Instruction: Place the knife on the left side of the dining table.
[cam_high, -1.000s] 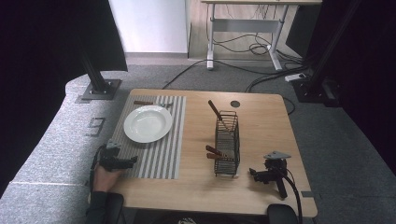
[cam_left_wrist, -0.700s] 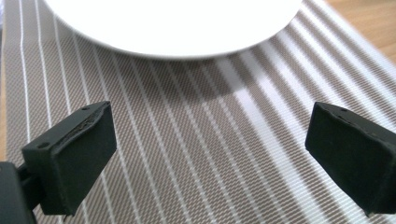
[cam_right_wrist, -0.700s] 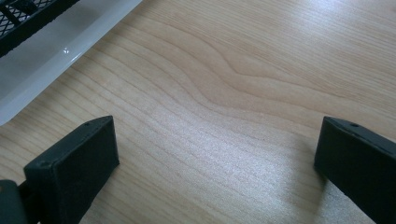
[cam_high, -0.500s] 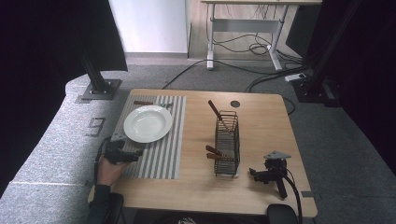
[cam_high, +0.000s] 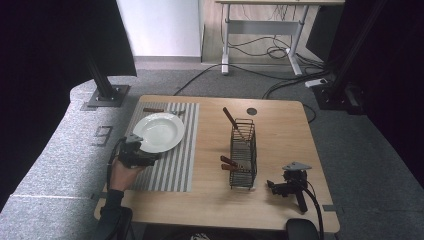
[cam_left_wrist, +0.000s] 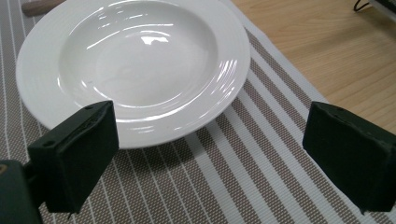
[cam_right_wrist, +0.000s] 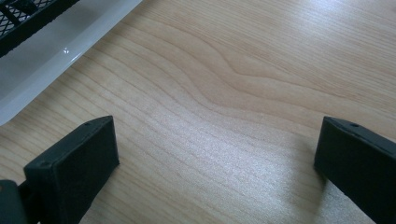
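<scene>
While both grippers' fingers gape, left gripper nears plate, far rim cropped, right gripper over bare table.

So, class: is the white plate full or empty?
Empty. The white plate has a bare, glossy bowl with only light reflections; it lies flat on the striped placemat, just ahead of the open left gripper.

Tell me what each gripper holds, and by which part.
Nothing is held. The left gripper is open at the white plate's near rim; the right gripper is open over bare table.
</scene>
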